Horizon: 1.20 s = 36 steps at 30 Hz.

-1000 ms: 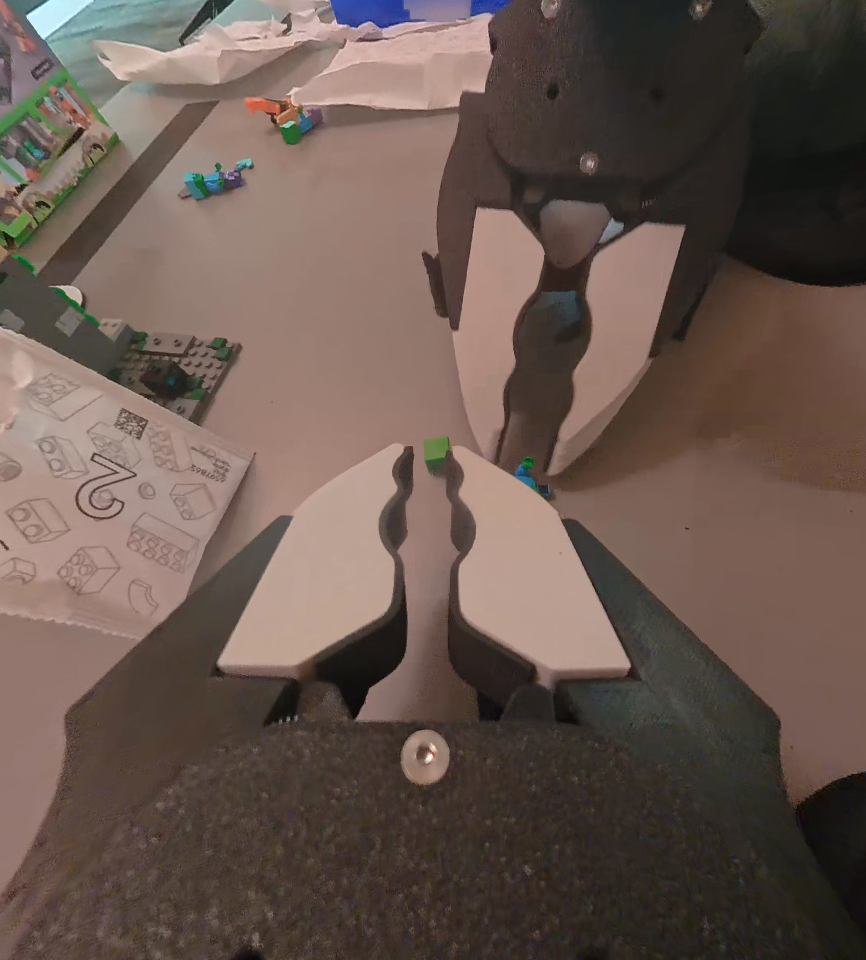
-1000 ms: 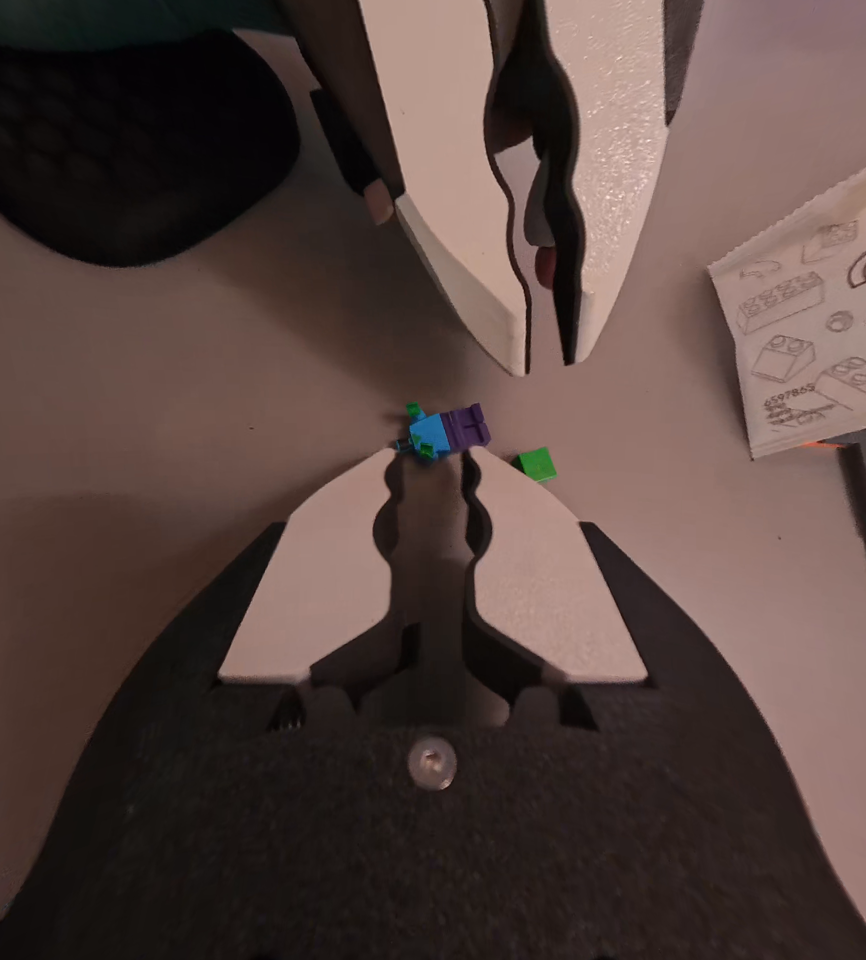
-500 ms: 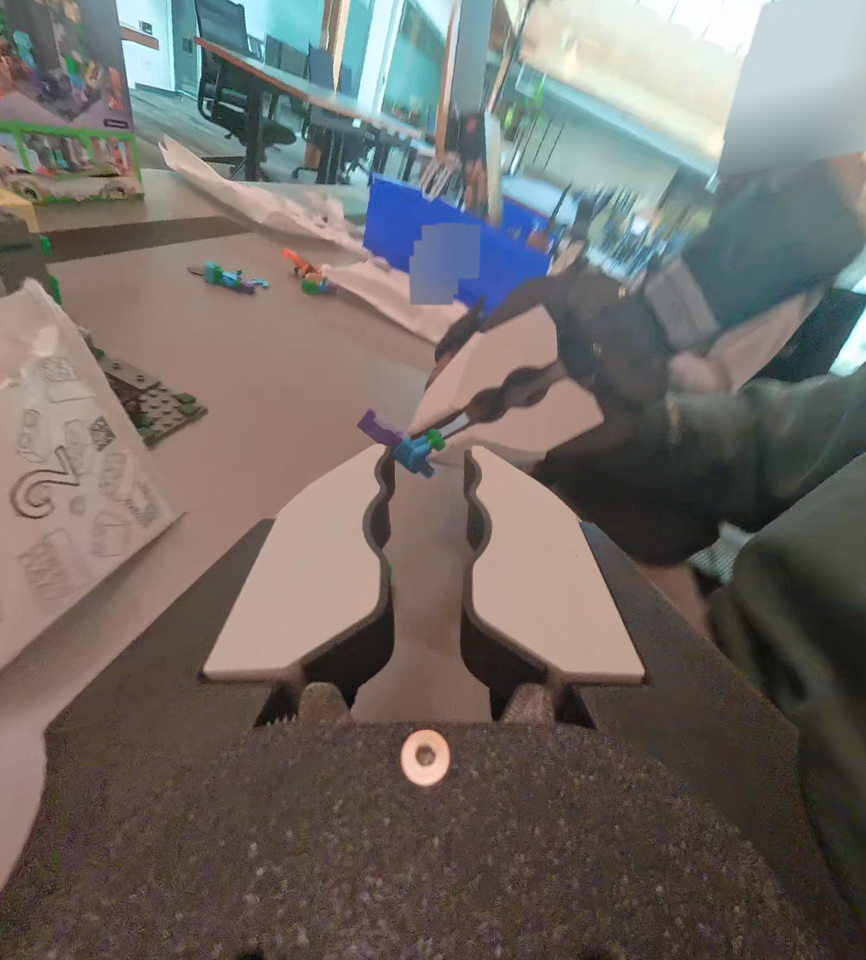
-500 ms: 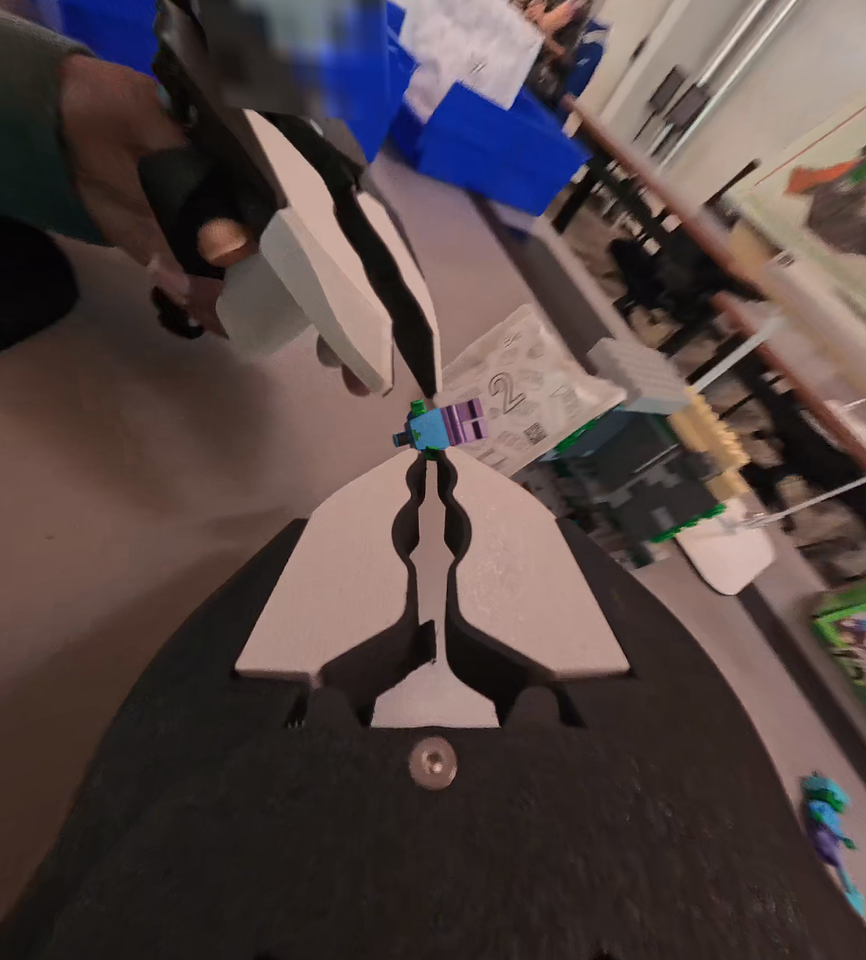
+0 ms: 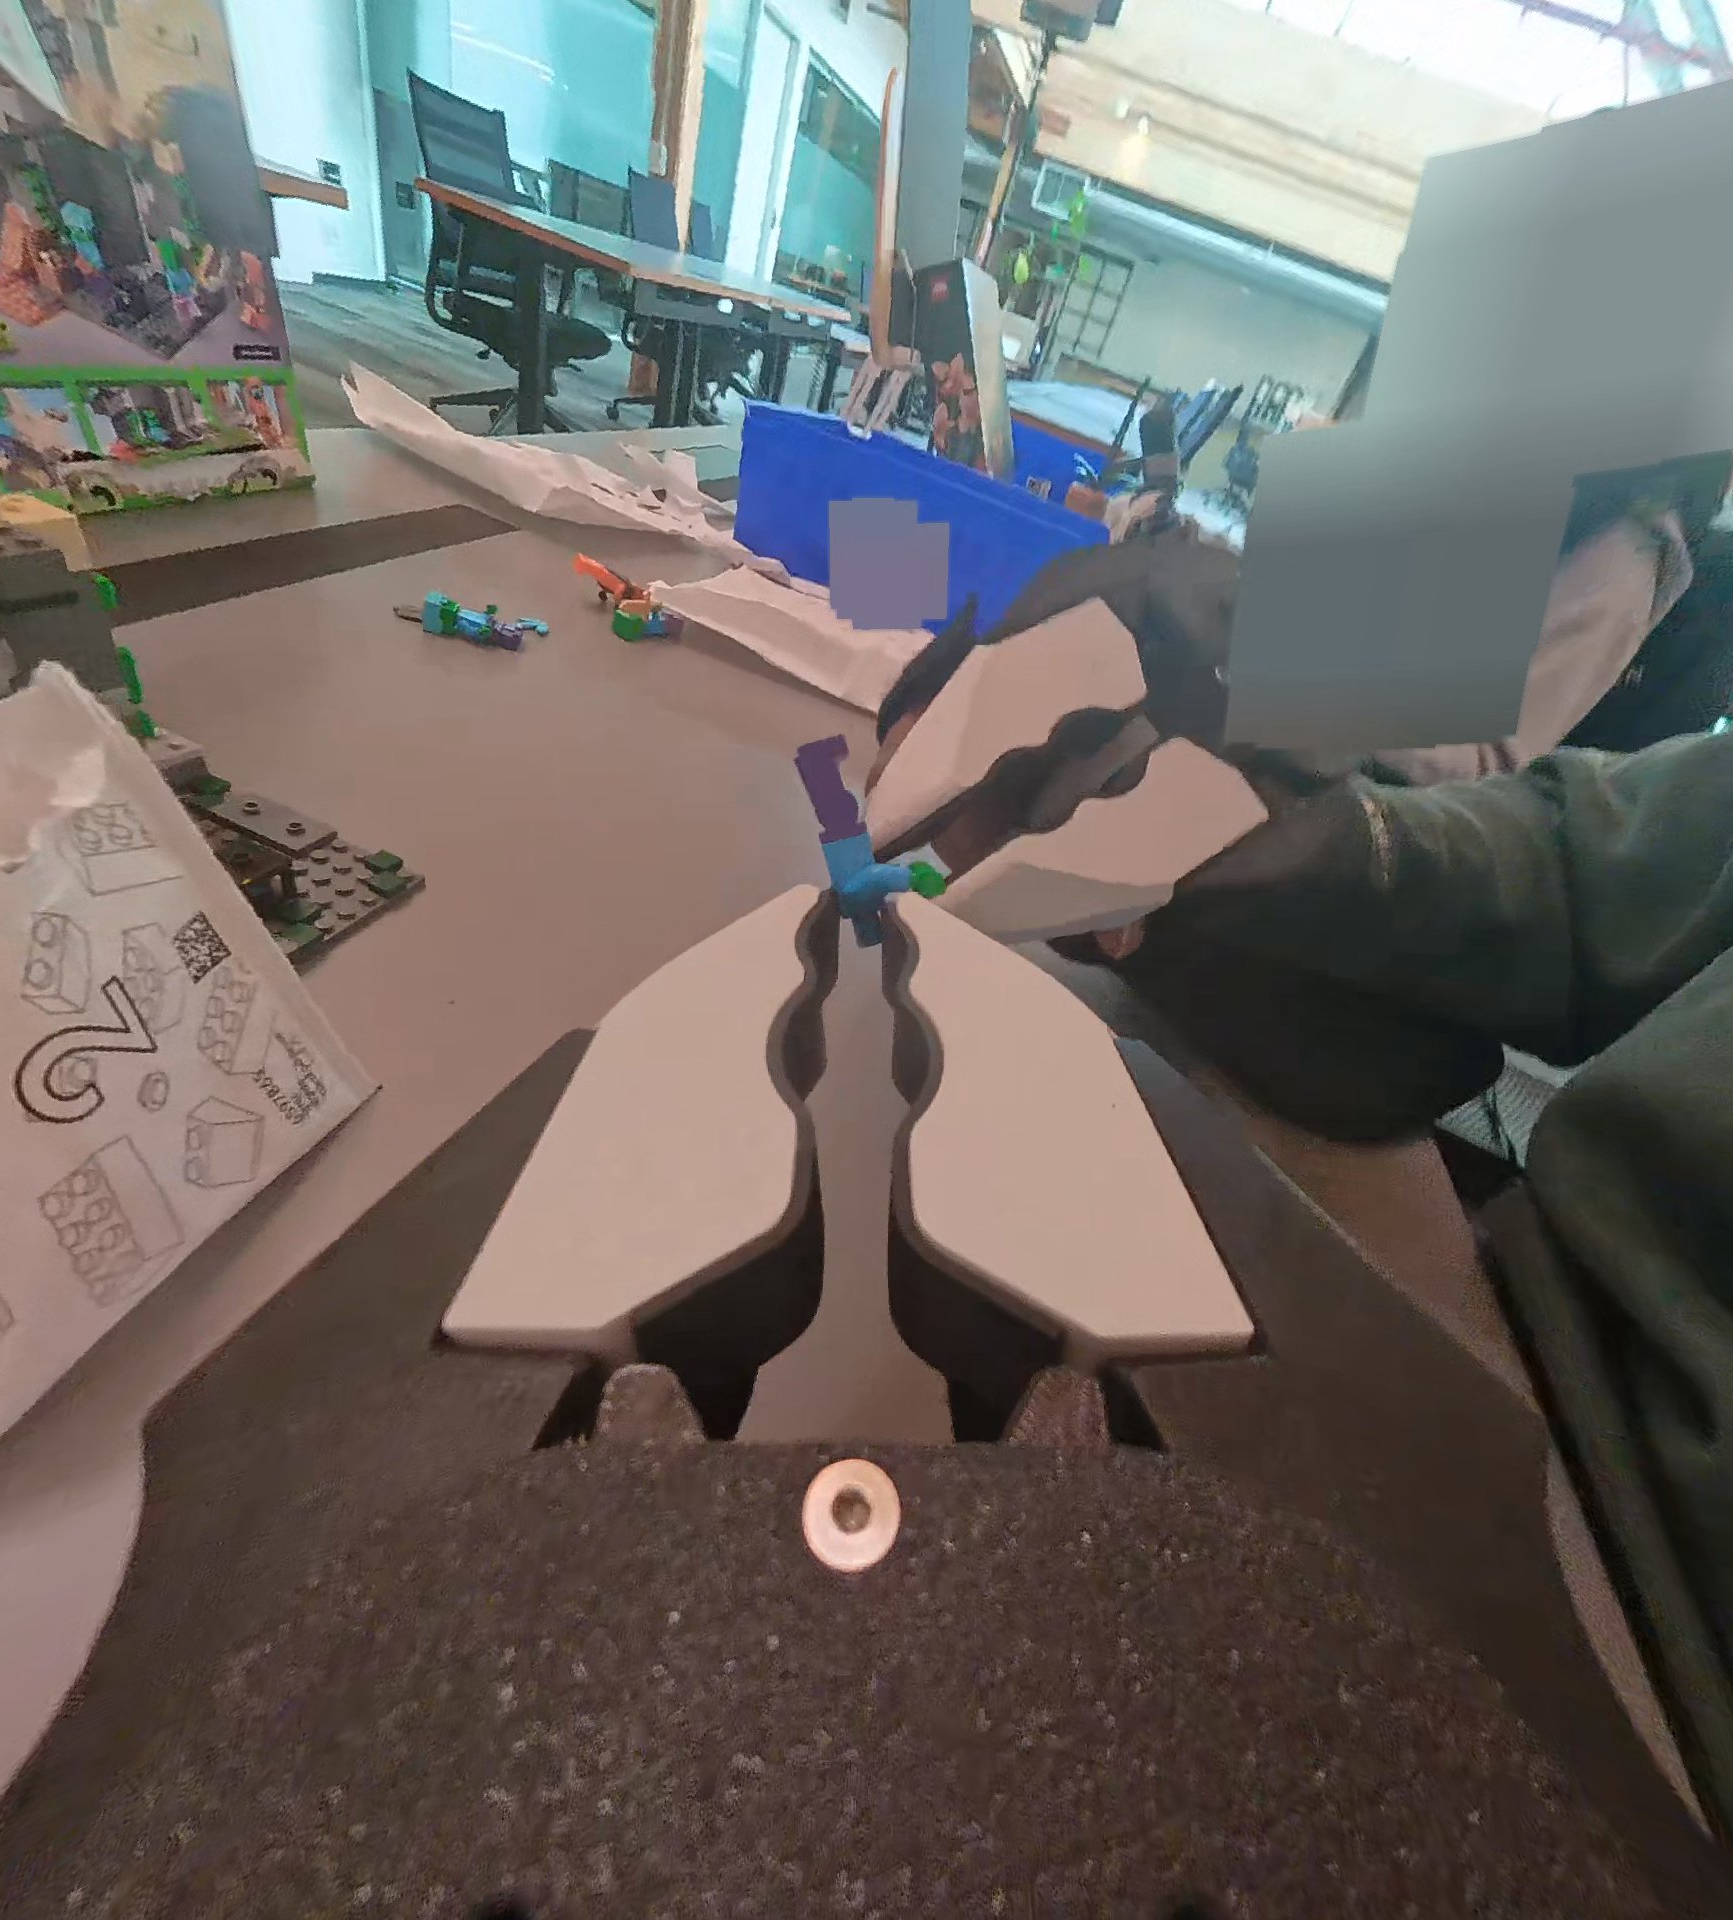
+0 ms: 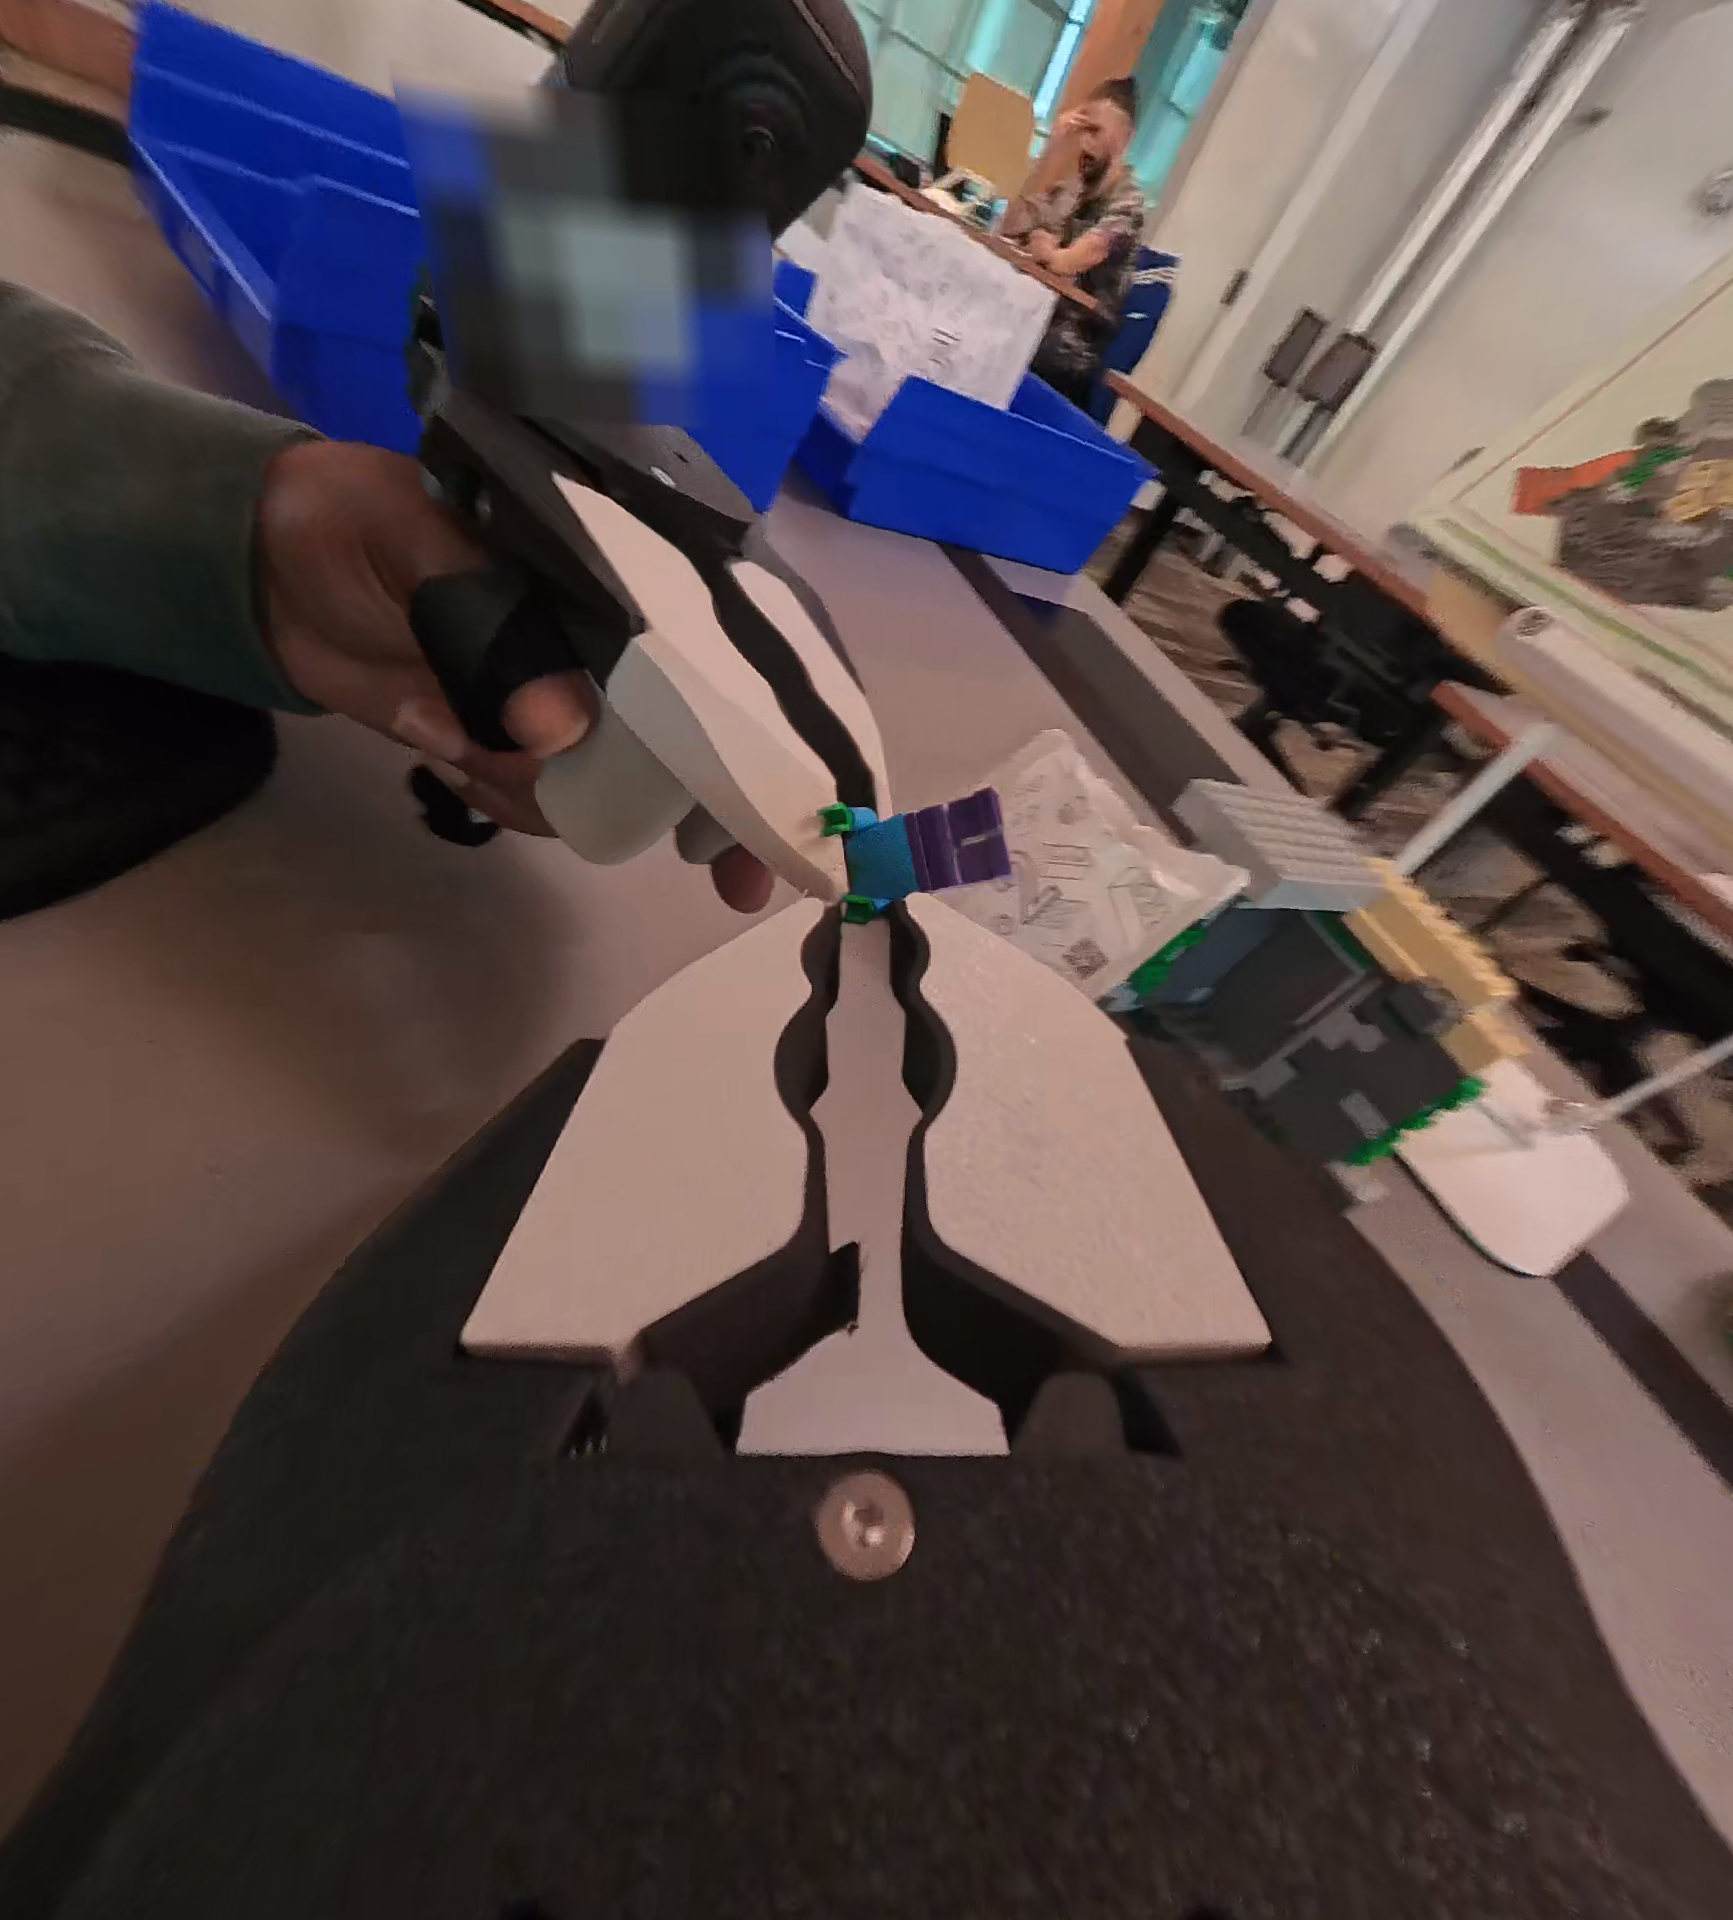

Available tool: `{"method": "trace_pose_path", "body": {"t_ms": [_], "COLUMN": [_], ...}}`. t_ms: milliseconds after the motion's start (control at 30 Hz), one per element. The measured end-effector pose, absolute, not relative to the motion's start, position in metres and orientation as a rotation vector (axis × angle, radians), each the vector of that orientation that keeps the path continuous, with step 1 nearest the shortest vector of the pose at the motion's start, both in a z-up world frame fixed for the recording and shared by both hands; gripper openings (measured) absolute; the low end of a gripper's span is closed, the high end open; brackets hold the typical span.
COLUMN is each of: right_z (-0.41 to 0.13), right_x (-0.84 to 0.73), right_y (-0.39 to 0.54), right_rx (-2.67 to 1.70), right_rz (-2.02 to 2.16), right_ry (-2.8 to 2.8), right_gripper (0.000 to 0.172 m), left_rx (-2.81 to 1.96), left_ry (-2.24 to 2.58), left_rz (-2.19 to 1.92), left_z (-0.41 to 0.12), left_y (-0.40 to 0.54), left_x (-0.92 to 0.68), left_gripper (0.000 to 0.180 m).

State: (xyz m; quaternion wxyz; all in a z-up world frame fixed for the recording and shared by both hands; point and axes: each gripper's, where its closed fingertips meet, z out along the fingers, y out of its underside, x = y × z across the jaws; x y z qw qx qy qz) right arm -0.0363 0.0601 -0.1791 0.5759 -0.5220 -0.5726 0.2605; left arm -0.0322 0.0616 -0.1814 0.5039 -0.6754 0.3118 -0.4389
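Note:
A small toy figure (image 5: 846, 862) with a blue torso, purple legs and green hands hangs in the air above the grey table (image 5: 550, 790). My left gripper (image 5: 860, 904) is shut on its lower blue arm, legs pointing up. My right gripper (image 5: 903, 862) meets it from the right at the green hand. In the right wrist view the figure (image 6: 888, 852) lies sideways with its legs to the right. My right gripper (image 6: 867, 914) is shut on one green hand there. My left gripper (image 6: 851, 842), held in a hand, grips the other side.
A white paper bag (image 5: 62, 1039) printed with brick drawings lies at the left by a dark studded baseplate (image 5: 322, 883). A set box (image 5: 93, 260), loose small figures (image 5: 472, 620) and blue bins (image 6: 976, 468) stand farther off. A brick build (image 6: 1340, 997) is at the right. Less than 4 cm separates the two grippers' tips. My left gripper's tips are some 20 cm from the brick build (image 6: 1340, 997).
My right gripper closed on the figure on the table and lifted it. My left gripper left the green brick, rose, opened and has closed on the figure's other side.

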Motion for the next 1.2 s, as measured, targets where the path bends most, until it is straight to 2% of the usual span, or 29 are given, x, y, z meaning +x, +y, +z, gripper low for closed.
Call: {"method": "trace_pose_path", "body": {"t_ms": [133,200,300,367,400,500,633,700,900,1200], "right_z": [-0.174,-0.174,-0.191,-0.204,-0.208,-0.208,-0.204,-0.198,-0.185,-0.173], "right_x": [-0.027,-0.021,-0.02,-0.022,-0.022,-0.02,-0.021,-0.021,-0.024,-0.022], "right_y": [0.055,0.055,0.045,0.036,0.031,0.026,0.027,0.025,0.024,0.014], "right_rx": [-1.293,-1.327,-1.369,-1.38,-1.382,-1.375,-1.387,-1.377,-1.34,-1.282], "right_rz": [0.879,0.952,0.973,0.989,1.002,1.04,1.101,1.157,1.241,1.378], "right_ry": [-1.337,-1.349,-1.468,-1.55,-1.584,-1.614,-1.569,-1.54,-1.455,-1.429], "right_gripper": [0.02,0.028,0.032,0.029,0.02,0.008,0.008,0.008,0.008,0.008], "left_rx": [-1.657,-1.656,-1.628,-1.614,-1.61,-1.596,-1.571,-1.557,-1.501,-1.448], "left_ry": [0.948,1.052,1.159,1.22,1.242,1.238,1.213,1.178,1.155,1.157], "left_rz": [-0.876,-0.816,-0.804,-0.792,-0.781,-0.774,-0.767,-0.776,-0.815,-1.019], "left_z": [-0.198,-0.207,-0.213,-0.217,-0.219,-0.217,-0.214,-0.21,-0.199,-0.187], "left_y": [0.053,0.046,0.034,0.028,0.026,0.026,0.027,0.029,0.025,0.007], "left_x": [-0.03,-0.026,-0.017,-0.013,-0.012,-0.015,-0.016,-0.016,-0.016,-0.012], "left_gripper": [0.007,0.007,0.007,0.007,0.007,0.007,0.007,0.019,0.008,0.017]}}
